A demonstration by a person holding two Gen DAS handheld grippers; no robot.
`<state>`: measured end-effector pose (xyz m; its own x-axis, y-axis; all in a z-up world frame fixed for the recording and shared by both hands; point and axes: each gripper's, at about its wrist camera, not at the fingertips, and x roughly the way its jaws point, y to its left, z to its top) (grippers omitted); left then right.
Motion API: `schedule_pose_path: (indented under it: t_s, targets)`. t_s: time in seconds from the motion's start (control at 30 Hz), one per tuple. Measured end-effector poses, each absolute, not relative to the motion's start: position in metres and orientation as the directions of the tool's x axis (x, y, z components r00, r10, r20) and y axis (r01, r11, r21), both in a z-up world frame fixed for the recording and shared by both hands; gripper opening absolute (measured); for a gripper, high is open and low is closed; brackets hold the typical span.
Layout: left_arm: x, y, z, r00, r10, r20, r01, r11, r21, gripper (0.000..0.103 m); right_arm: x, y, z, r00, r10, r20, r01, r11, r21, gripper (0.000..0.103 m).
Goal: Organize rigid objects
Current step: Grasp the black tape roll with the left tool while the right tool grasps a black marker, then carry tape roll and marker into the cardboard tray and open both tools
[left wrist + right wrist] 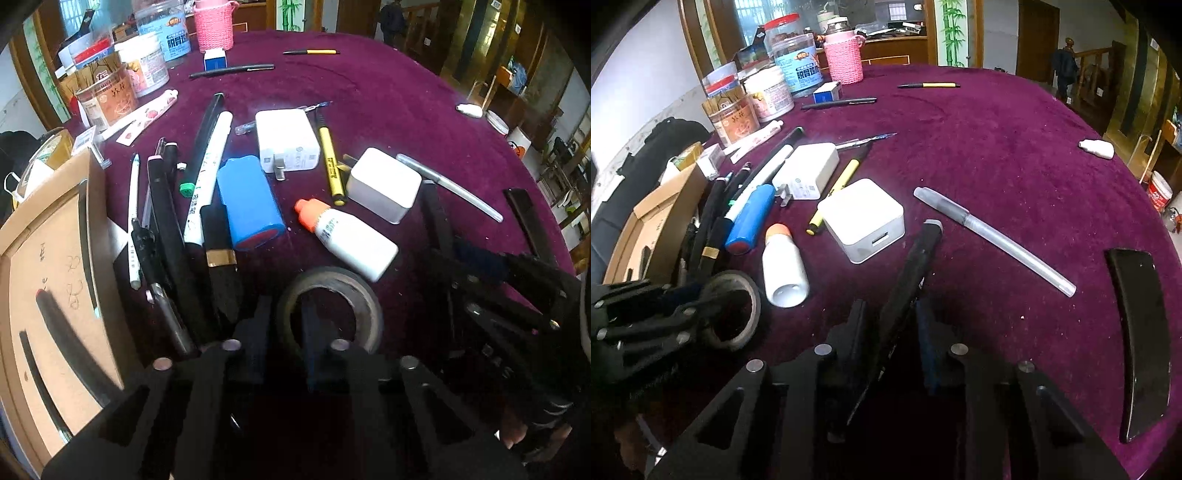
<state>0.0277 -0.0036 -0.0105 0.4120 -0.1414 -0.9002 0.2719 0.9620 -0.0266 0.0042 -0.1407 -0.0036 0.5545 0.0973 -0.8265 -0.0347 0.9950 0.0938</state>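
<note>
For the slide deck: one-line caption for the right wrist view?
Right gripper clamps a black bar-shaped object over a cluttered maroon tablecloth; left gripper grips a tape roll.

Your black marker (912, 273) tilts up between the right gripper's pads; your dark tape roll (328, 306) lies flat on purple cloth, its near rim pinched.

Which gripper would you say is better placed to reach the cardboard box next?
Left gripper, likely: pinching the tape roll beside the cardboard box; the right gripper, holding a black pen, is farther.
</note>
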Motion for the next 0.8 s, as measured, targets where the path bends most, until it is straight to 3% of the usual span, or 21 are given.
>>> schedule_pose_path:
  t_s: [0.2, 0.37, 0.6, 0.8]
  targets:
    - [0.013, 0.007, -0.013, 0.434, -0.163, -0.886, 0.202, 0.976, -0.08, 0.014, -0.012, -0.148, -0.003, 0.577, 0.09, -0.812, -0.02, 0.995, 0.096, 0.014]
    - [0.013, -0.001, -0.016, 0.45, -0.143, -0.881, 0.204, 0.977, -0.055, 0.014, -0.02, -0.152, -0.002, 0.583, 0.123, -0.803, -0.027, 0.991, 0.132, 0.014]
    - [-0.006, 0.022, 0.003, 0.483, -0.23, -0.845, 0.155, 0.972, -0.175, 0.011, -0.05, -0.15, 0.026, 0.648, 0.176, -0.741, -0.059, 0.982, 0.182, 0.014]
    - [-0.029, 0.048, 0.034, 0.545, -0.202, -0.814, 0.091, 0.979, -0.182, 0.011, -0.064, -0.129, 0.046, 0.667, 0.293, -0.685, -0.166, 0.955, 0.247, 0.014]
